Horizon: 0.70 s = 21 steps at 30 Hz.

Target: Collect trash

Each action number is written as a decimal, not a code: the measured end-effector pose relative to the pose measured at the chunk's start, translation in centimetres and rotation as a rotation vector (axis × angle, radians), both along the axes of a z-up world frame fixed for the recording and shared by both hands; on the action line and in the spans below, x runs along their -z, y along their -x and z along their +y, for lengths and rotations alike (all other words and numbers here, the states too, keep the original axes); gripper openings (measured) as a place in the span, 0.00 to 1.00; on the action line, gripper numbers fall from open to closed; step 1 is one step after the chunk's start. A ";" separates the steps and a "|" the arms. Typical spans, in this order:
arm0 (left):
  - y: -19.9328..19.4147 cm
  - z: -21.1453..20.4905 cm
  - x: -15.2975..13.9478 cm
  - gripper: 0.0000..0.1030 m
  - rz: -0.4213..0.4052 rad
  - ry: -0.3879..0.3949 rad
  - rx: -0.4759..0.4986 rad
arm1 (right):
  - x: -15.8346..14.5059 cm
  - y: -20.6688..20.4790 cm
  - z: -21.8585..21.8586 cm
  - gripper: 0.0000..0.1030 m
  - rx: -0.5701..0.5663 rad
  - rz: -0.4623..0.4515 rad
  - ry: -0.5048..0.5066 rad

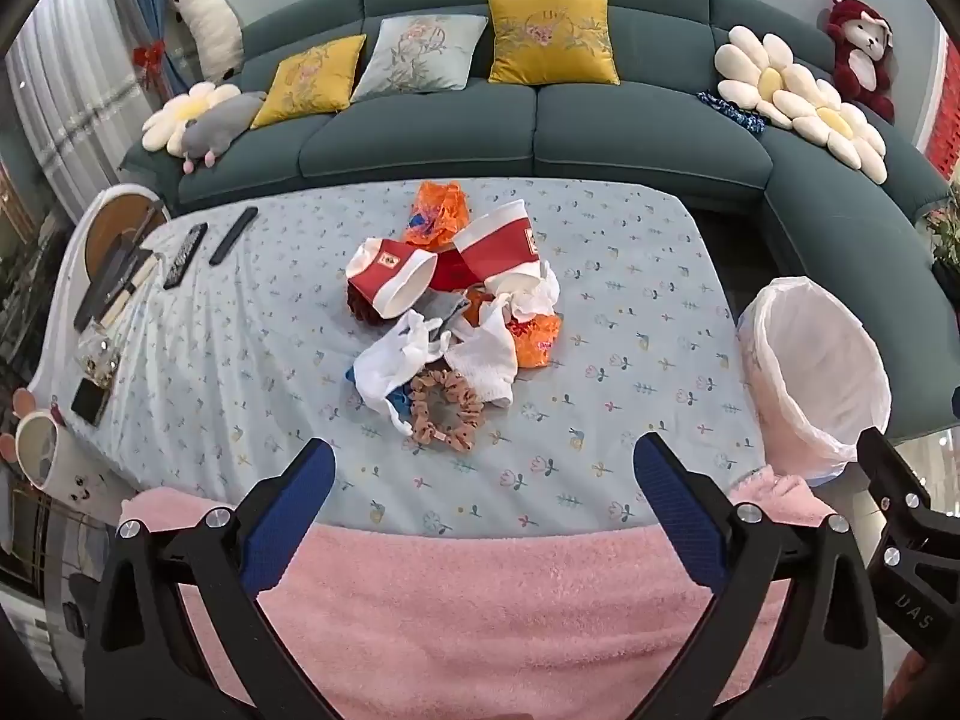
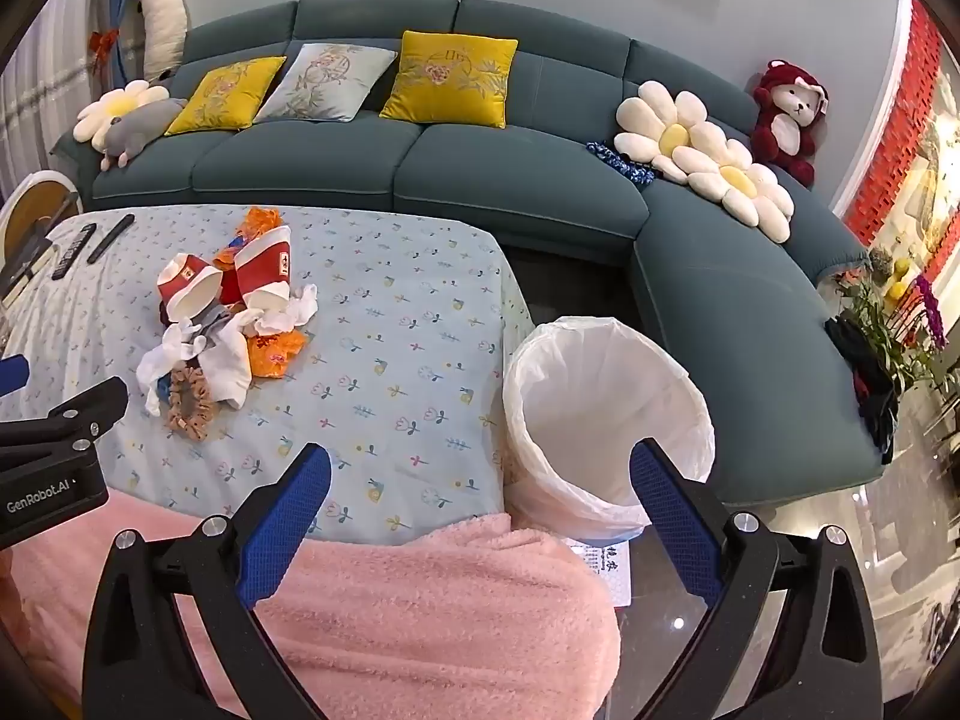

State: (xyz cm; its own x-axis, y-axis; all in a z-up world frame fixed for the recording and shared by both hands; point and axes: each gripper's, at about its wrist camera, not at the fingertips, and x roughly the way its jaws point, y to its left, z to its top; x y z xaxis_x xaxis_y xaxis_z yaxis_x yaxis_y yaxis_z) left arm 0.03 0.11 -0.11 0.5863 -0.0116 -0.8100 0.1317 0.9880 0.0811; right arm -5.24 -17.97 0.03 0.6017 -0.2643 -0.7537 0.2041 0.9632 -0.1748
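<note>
Bare tablecloth (image 1: 600, 324) between trash pile (image 1: 456, 312), bin (image 1: 822, 372)

Cloth, paper and plastic
Printed cloth table cover (image 1: 240, 360), fluffy pink blanket (image 1: 480, 600), thin glossy plastic bin liner (image 2: 606, 396), paper cups (image 1: 393, 282).

White lettering reading "GenRobot.AI" runs along the black body of the left gripper (image 2: 48, 495), seen at the left edge of the right wrist view. In the left wrist view, pale letters that look like "UAS" sit on the black frame of the right gripper (image 1: 915, 609), tilted and partly cut off. Small square labels on two red and white paper cups (image 1: 396, 276) are too small to read.
</note>
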 end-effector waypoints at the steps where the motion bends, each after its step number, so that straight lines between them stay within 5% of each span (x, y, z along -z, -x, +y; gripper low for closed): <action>1: 0.0 0.0 0.0 0.93 0.001 -0.001 0.002 | 0.0 0.0 -0.1 0.93 0.000 0.000 0.000; 21: 0.3 -0.5 -0.4 0.93 -0.012 0.009 0.012 | -0.1 0.1 -0.5 0.93 0.002 -0.009 -0.008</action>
